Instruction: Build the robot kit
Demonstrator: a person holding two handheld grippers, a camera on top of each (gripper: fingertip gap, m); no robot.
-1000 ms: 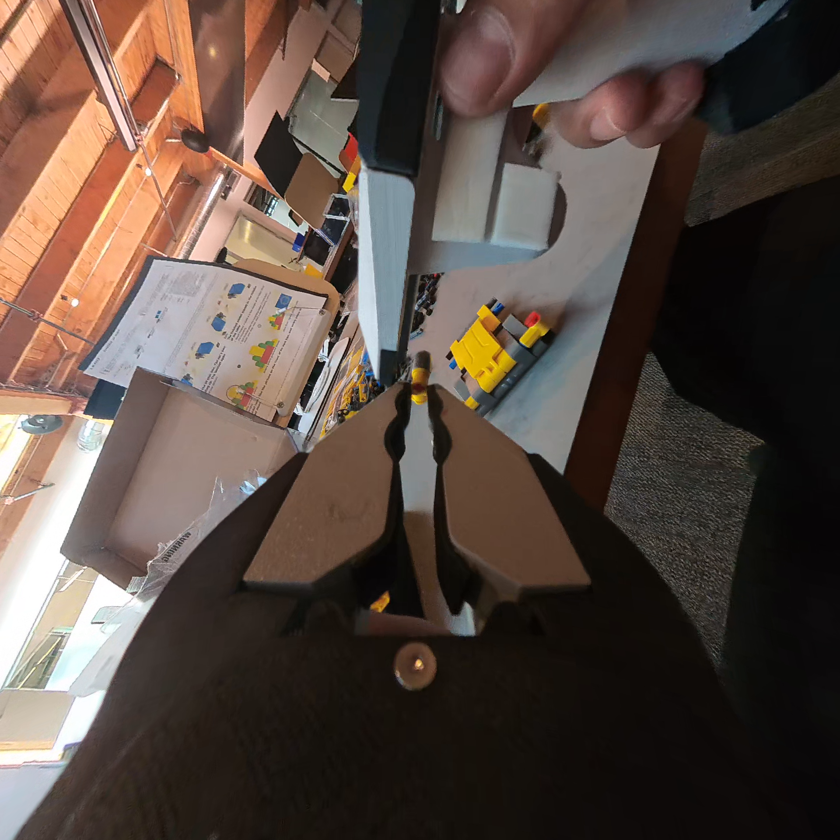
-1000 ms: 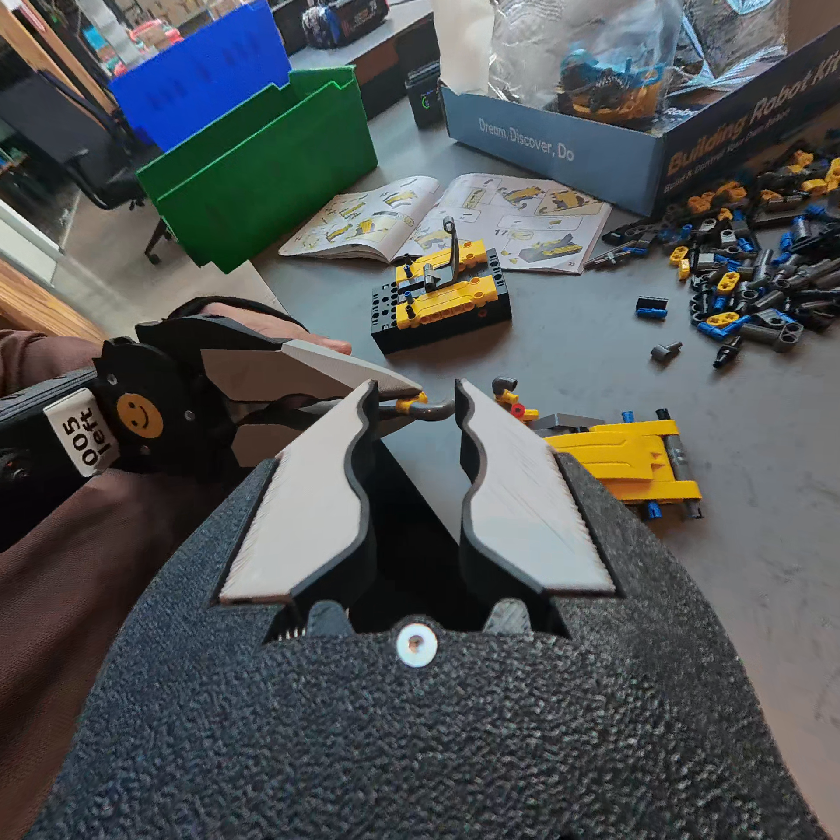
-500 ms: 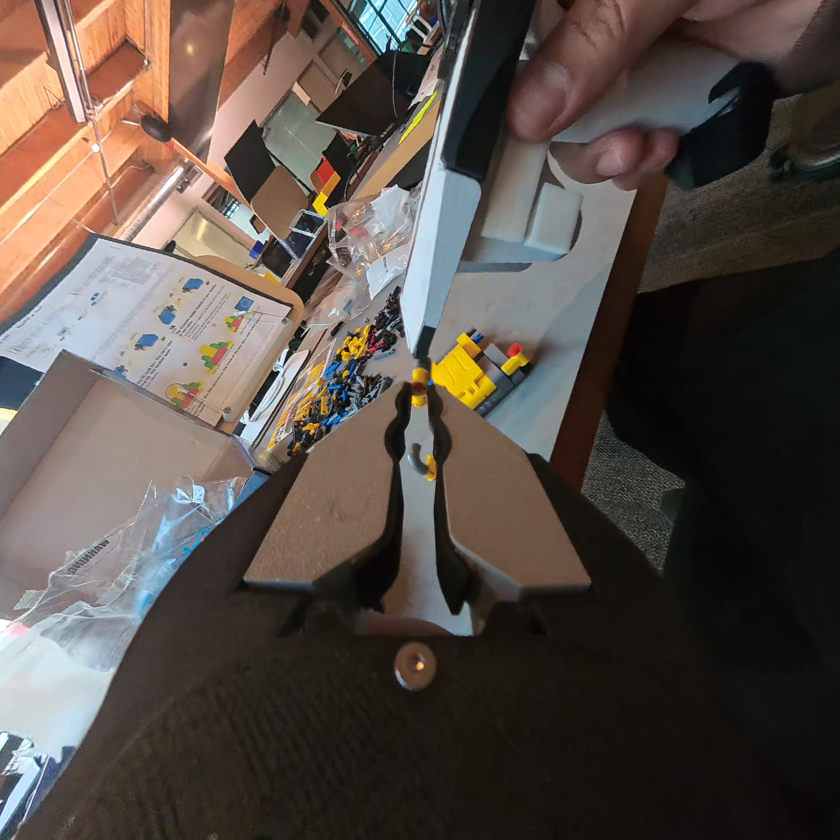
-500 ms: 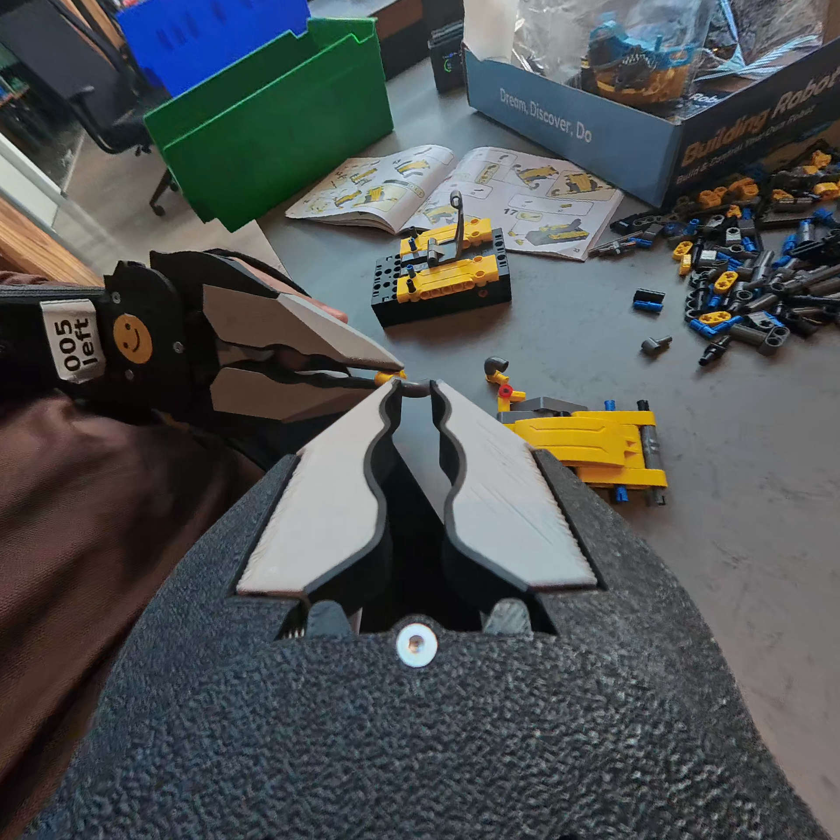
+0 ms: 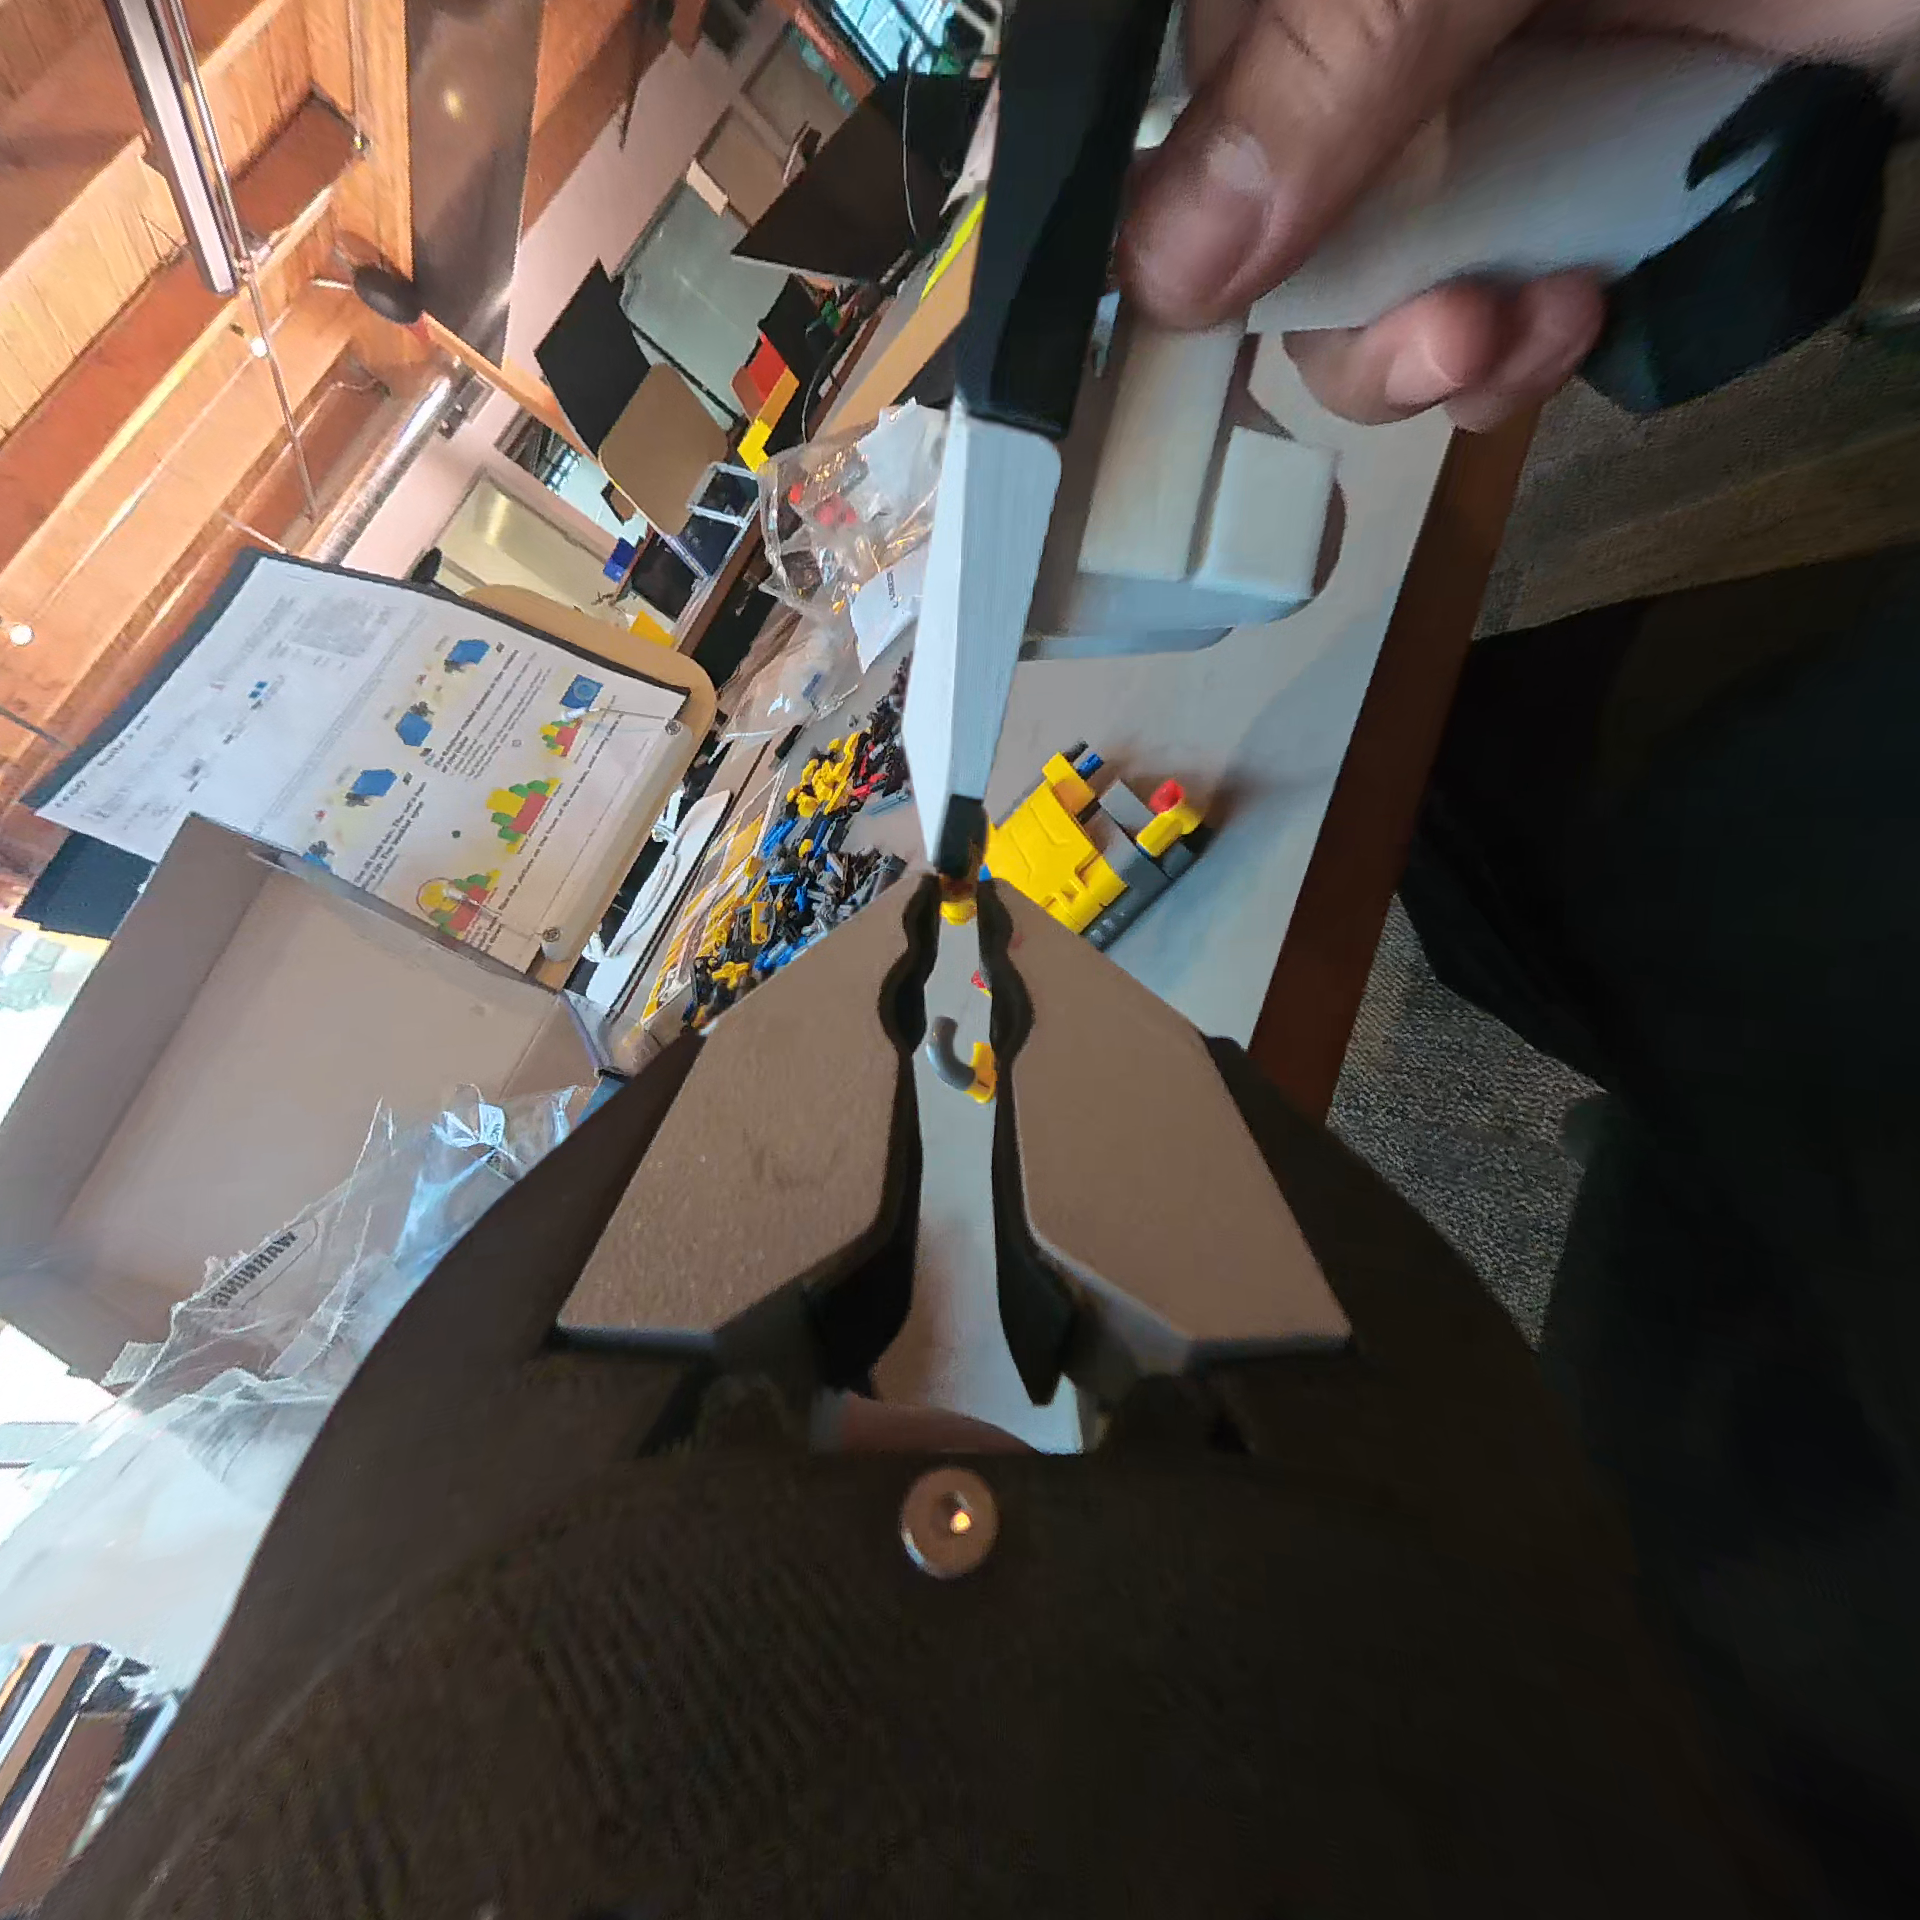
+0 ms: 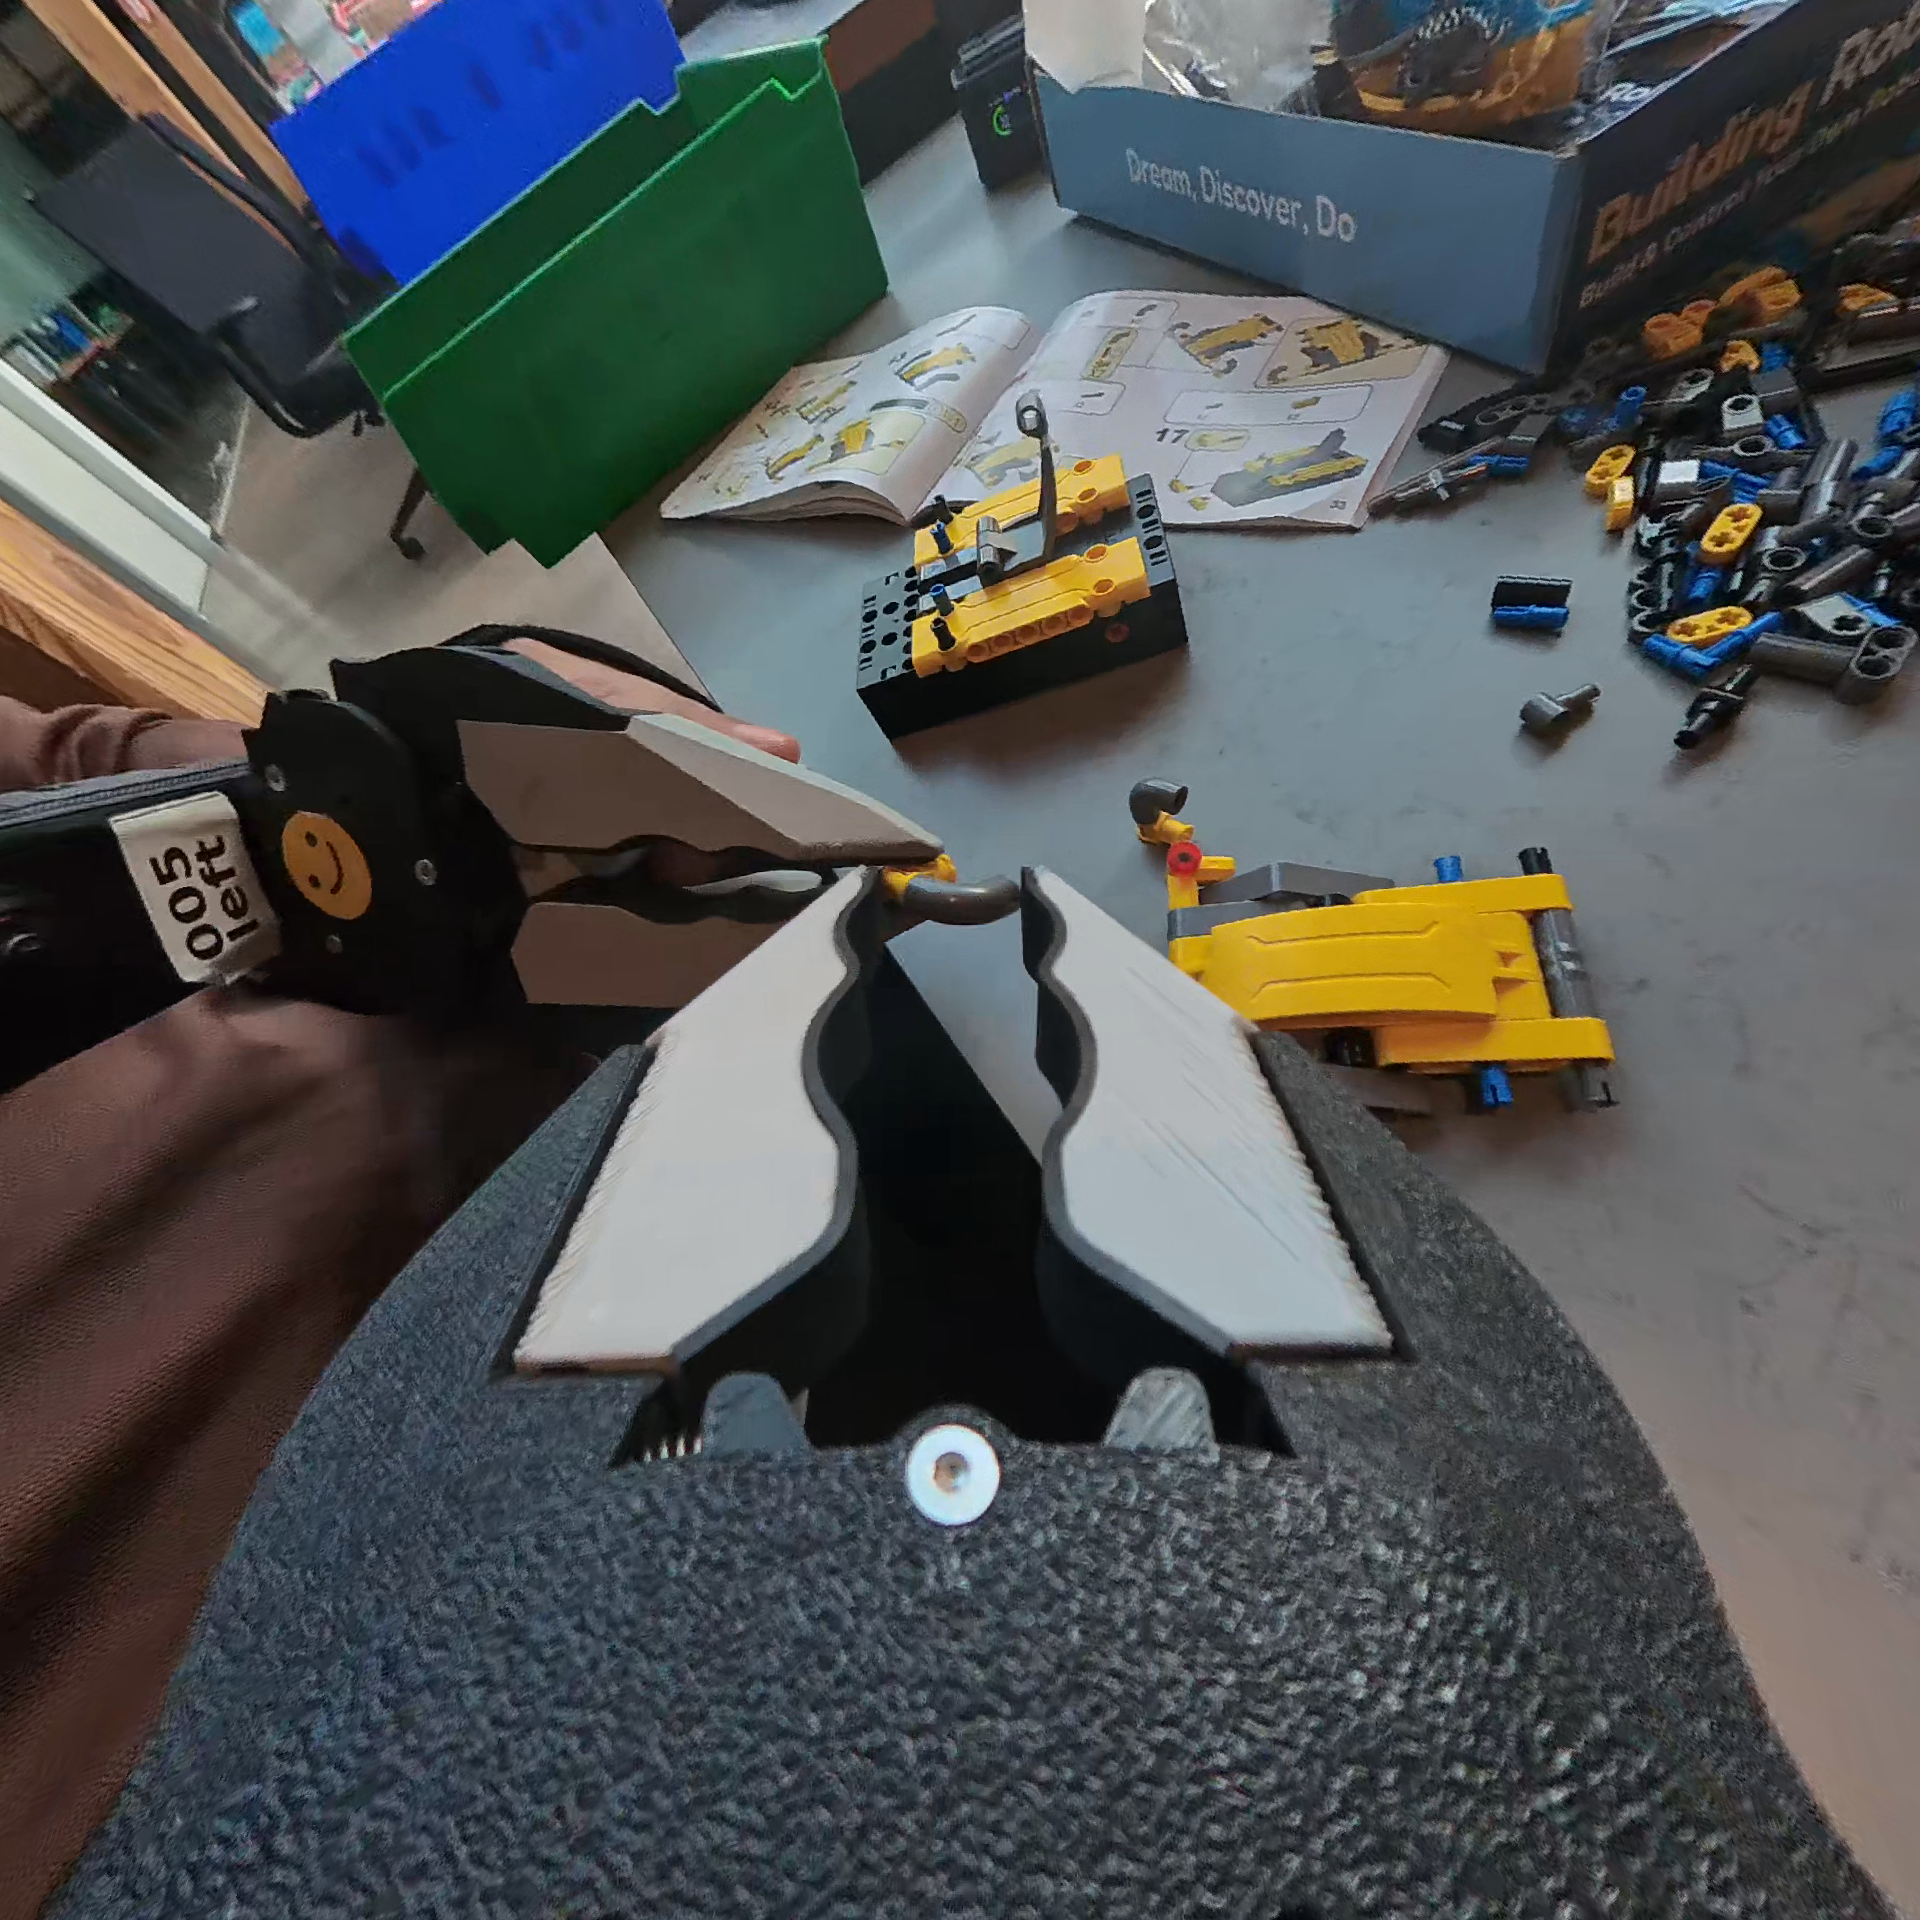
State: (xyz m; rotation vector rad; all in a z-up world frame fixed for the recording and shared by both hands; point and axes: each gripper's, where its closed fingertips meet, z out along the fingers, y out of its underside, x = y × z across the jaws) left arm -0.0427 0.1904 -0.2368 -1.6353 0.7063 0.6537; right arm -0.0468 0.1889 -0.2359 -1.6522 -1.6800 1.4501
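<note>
My left claw (image 6: 914, 868): pinched shut on the yellow end of a small grey hook (image 6: 961, 899). My right claw (image 6: 940, 894): parted, fingertips flanking the hook's curved end.

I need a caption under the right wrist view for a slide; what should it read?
Left gripper pinches a yellow-tipped grey curved piece between the open right gripper's fingertips, above the grey table.

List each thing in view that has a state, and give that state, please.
left gripper: shut on the yellow end of the curved piece.
right gripper: open, fingertips on either side of the curved piece.
curved piece: held above the table.
booklet: open, flat.
blue box: open, bags inside.
</note>
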